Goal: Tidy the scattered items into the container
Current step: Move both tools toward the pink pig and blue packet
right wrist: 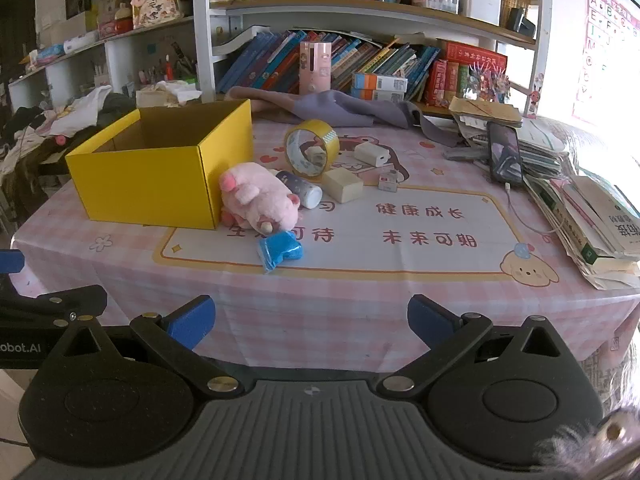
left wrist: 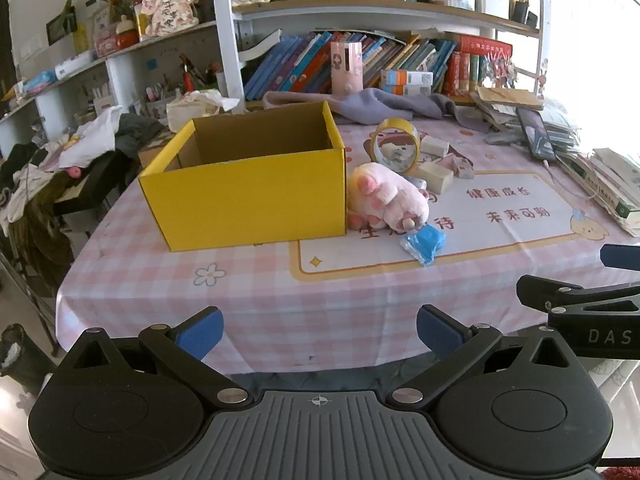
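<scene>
Working from the left, the yellow box [left wrist: 244, 184] is sitting open-topped on the checked tablecloth [left wrist: 256, 296], and as far as its visible inside is showing, nothing is lying in it yet, so the tidying seems to be only starting. The left gripper [left wrist: 320, 330] is hovering off the near table edge with its jaws spread wide and nothing between its blue pads [left wrist: 202, 330]. Just right of the box, the pink plush toy [right wrist: 260, 196] is lying on its side, apparently leaning against the box's right wall, and the blue packet [right wrist: 280, 252] is resting by the toy's front end, nearest to both grippers. Behind these, a small printed cylinder [right wrist: 302, 188], a cream block [right wrist: 343, 185], the roll of yellow tape [right wrist: 312, 148] standing on edge, a white charger [right wrist: 372, 153] and a small white piece [right wrist: 389, 181] are crowding together. The right gripper [right wrist: 312, 322] is likewise waiting released, jaws wide apart, holding nothing. The sensible first pick is probably the packet: approaching low and square, spanning its narrower width, and closing gently, since its wrapper is looking slippery. The plush is likely calling for a deep grasp across its body, lifted clear of the box wall before being carried over the rim. The tape may roll if nudged, so keeping the fingers clear of it is wise.
</scene>
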`<state>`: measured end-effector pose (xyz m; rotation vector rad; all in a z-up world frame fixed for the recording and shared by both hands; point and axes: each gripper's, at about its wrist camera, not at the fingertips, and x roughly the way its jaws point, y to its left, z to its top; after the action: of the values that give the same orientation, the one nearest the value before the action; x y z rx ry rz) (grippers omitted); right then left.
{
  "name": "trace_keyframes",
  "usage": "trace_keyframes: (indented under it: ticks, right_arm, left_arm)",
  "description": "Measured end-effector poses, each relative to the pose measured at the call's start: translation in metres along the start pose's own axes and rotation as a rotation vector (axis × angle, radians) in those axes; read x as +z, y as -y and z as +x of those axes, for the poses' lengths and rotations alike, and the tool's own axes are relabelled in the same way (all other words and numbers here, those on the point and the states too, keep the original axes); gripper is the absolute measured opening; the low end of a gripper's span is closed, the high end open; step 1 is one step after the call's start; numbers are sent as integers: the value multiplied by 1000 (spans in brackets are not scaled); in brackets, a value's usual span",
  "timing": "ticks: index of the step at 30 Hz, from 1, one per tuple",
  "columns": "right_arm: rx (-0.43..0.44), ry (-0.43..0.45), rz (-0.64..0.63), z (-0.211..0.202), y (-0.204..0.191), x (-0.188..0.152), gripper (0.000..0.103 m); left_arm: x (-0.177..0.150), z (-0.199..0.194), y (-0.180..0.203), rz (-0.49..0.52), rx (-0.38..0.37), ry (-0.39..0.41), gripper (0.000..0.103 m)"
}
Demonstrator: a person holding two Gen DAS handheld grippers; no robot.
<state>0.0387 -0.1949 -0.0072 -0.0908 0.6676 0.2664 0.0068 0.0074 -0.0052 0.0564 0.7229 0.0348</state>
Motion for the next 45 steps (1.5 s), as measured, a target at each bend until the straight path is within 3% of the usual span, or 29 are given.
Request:
trace_keyframes:
  ticks: [23, 45]
  right_arm:
    - [-7, -8, -3, 0, -3, -1, 103]
    - [-30, -18, -2, 16, 3, 11, 103]
  left_arm:
    - [-1, -1, 1, 6, -9, -7, 103]
    - [11, 21, 5, 26, -83, -22, 103]
